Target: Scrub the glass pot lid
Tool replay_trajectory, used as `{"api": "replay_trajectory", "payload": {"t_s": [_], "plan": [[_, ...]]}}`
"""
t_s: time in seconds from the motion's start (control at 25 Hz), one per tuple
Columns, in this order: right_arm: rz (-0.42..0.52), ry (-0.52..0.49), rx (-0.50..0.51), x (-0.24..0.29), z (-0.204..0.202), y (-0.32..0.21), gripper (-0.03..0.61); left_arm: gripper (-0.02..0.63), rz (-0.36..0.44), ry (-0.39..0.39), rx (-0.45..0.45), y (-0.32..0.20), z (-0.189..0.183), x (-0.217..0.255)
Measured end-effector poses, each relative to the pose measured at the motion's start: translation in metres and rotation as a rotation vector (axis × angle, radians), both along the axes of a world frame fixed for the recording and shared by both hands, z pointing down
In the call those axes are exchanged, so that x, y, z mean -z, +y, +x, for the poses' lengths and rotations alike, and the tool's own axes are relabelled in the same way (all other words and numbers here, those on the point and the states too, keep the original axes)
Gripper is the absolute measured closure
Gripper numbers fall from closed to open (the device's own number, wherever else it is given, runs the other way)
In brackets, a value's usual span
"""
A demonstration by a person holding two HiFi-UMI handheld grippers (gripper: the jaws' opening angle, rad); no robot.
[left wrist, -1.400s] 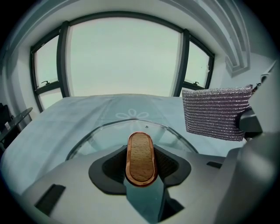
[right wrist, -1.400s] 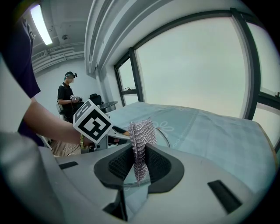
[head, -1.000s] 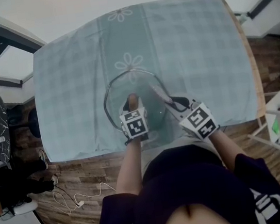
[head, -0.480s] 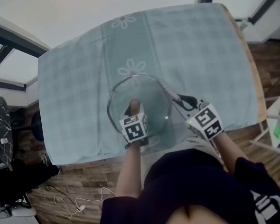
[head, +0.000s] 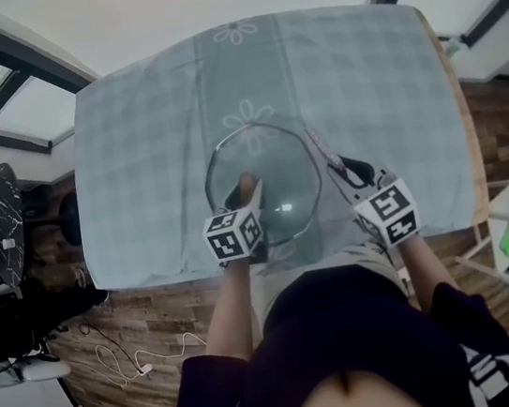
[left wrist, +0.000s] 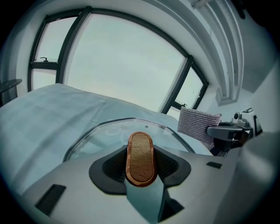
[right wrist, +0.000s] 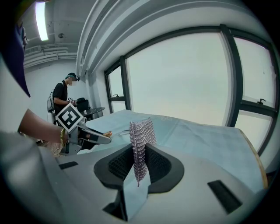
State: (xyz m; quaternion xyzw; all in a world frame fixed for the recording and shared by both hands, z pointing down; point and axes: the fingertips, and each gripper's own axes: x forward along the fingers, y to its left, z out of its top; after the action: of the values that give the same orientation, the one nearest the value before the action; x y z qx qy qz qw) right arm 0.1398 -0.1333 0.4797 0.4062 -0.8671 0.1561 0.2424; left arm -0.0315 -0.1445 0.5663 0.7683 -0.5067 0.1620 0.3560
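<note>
The glass pot lid is near the middle of the head view, over the lower half of the checked cloth that covers the worktop. It is a clear dome with a metal rim, and nothing lies under it but the cloth. Whether its rim rests on the cloth cannot be told.

The lid is close to the worktop's near edge, at the bottom of the cloth in the head view. Bare cloth stretches above it to the far edge, and wide bare strips run to the left and right. A strip of the worktop's wooden edge shows at the right, with wood floor below the near edge. In the right gripper view a person stands well back at the left, by the windows.

The left gripper has its jaws partly open and pressed on the lid's wooden knob, which stands upright between them. The right gripper has its jaws nearly together on a silvery mesh scrubbing cloth. The cloth stands on edge between them and pokes out past the tips. In the head view it reaches up along the lid's right rim, just beside it, though contact cannot be made out.
</note>
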Motion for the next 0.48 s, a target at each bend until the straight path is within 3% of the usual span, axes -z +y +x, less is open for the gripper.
{"api": "replay_trajectory", "payload": {"t_s": [0.48], "plan": [[0.033, 0.011, -0.096, 0.013, 0.033, -0.014, 0.495, 0.446, 0.082, 0.31, -0.107, 0.005, 0.021, 0.037]]}}
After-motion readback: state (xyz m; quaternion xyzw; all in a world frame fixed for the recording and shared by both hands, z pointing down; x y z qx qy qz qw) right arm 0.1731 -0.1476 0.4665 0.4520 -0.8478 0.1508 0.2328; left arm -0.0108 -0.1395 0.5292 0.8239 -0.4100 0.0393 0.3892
